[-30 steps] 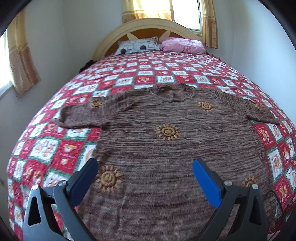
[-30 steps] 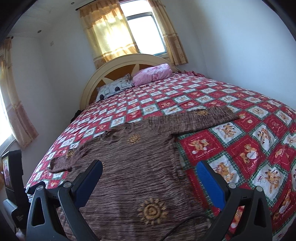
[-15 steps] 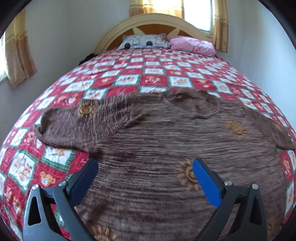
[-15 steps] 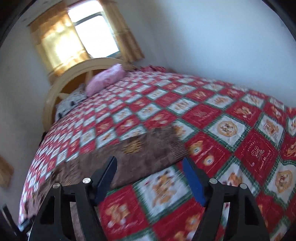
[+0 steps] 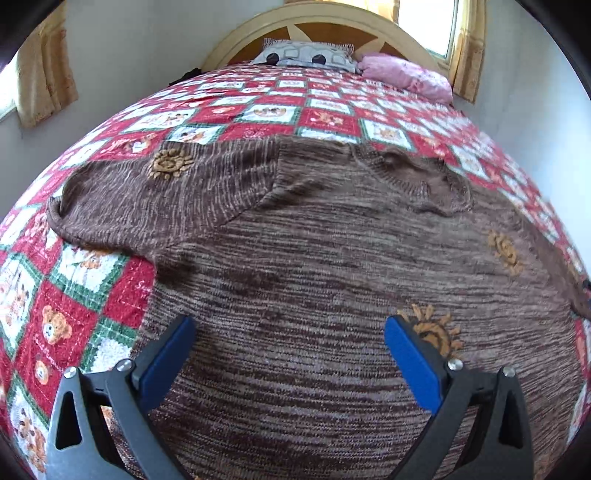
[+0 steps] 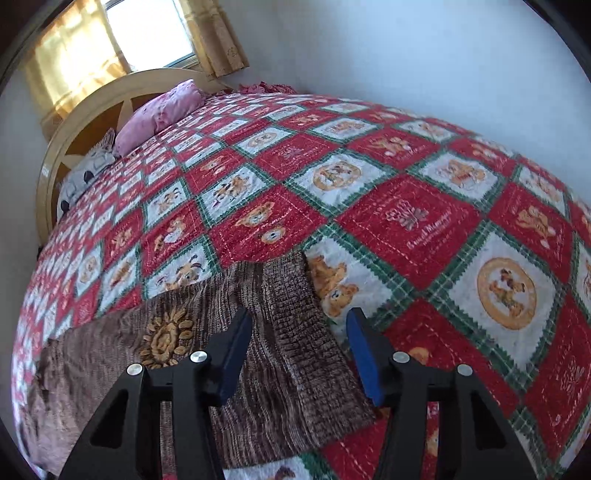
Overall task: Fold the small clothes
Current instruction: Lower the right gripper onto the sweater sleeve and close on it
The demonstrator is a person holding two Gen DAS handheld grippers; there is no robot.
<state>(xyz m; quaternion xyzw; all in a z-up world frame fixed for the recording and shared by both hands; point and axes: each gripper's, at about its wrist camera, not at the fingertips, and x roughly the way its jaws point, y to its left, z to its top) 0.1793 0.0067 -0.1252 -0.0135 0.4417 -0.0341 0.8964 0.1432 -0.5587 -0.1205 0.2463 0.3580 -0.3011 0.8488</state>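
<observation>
A brown knitted sweater (image 5: 314,266) with orange sun motifs lies flat on the bed, front up, sleeves spread. My left gripper (image 5: 288,332) is open and empty, low over the sweater's body, with its left sleeve (image 5: 147,199) ahead to the left and the collar (image 5: 413,177) ahead to the right. My right gripper (image 6: 299,332) is open, its blue pads either side of the ribbed cuff (image 6: 303,325) of the sweater's right sleeve, close above it. Whether the pads touch the cuff cannot be told.
The bed carries a red, green and white teddy-bear quilt (image 6: 424,221). A pink pillow (image 6: 162,114) and a spotted pillow (image 5: 306,55) lie by the curved headboard (image 5: 325,29). A white wall runs along the bed's right side, with curtained windows behind.
Both grippers moved forward and lower. The left came in over the sweater's chest. The right swung right along the sleeve to the cuff and narrowed its opening.
</observation>
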